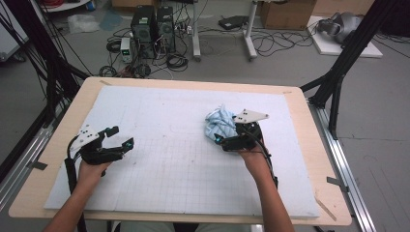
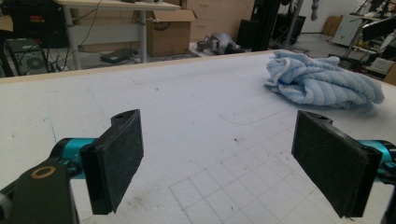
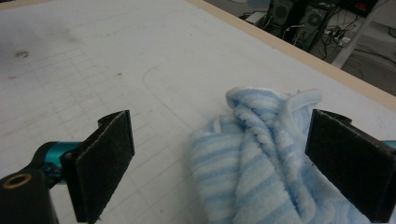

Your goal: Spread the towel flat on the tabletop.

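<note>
A crumpled light-blue striped towel (image 1: pixel 217 121) lies right of centre on the white gridded mat (image 1: pixel 169 159). My right gripper (image 1: pixel 226 133) is at its near right side, open, with its jaws on either side of the towel's edge. In the right gripper view the towel (image 3: pixel 261 163) bunches up between the two black pads (image 3: pixel 103 163) without being pinched. My left gripper (image 1: pixel 122 137) hovers open over the mat's left part with nothing between its jaws. The left gripper view has that gripper (image 2: pixel 224 163) wide apart and the towel (image 2: pixel 322 84) far off at the upper right.
The mat covers most of a wooden table (image 1: pixel 321 159), leaving a bare rim all round. Black frame posts (image 1: pixel 338 72) stand at both far corners. Computers (image 1: pixel 152 26), cables and cardboard boxes (image 1: pixel 287 14) sit on the floor beyond the table.
</note>
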Demonstrator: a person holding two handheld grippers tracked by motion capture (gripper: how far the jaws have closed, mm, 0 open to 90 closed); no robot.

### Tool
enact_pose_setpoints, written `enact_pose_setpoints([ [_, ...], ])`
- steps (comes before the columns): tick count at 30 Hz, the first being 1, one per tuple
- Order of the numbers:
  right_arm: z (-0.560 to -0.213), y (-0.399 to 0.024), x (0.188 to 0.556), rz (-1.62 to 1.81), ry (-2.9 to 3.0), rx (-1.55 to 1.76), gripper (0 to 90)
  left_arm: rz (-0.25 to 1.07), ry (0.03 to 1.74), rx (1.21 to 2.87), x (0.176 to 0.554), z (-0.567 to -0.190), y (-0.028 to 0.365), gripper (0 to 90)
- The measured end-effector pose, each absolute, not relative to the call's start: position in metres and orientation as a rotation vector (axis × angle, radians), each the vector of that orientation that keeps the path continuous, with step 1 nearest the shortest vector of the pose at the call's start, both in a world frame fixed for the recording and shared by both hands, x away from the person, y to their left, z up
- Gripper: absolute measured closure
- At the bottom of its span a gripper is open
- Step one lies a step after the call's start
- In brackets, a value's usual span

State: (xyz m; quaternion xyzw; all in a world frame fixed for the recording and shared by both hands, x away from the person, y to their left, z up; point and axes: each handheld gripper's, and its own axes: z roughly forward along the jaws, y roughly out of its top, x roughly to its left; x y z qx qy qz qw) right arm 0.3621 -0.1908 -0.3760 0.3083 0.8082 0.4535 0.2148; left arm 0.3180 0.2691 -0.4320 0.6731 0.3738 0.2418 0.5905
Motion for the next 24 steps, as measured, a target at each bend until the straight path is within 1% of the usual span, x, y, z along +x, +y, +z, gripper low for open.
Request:
enact_pose_setpoints([
  [8,-0.384,-0.195,0.388,1.211,2.234,0.963,7.2,0.555,0.877,1.567,0.318,-0.433,0.269,17.1],
  [17,-0.389,-0.194,0.419,1.013,2.222,1.051,7.3,0.545,0.881,1.556,0.320,-0.434,0.270,17.2],
  [18,-0.391,-0.193,0.422,0.989,2.233,1.058,8.8,0.543,0.885,1.554,0.320,-0.434,0.270,17.2],
  [20,-0.395,-0.191,0.427,0.962,2.284,1.056,25.6,0.540,0.886,1.552,0.320,-0.434,0.270,17.2],
  [21,-0.395,-0.191,0.427,0.962,2.284,1.056,25.6,0.542,0.887,1.553,0.320,-0.434,0.270,17.2],
  [24,-0.405,-0.190,0.434,0.904,2.335,1.081,31.4,0.539,0.888,1.557,0.320,-0.435,0.270,17.3],
])
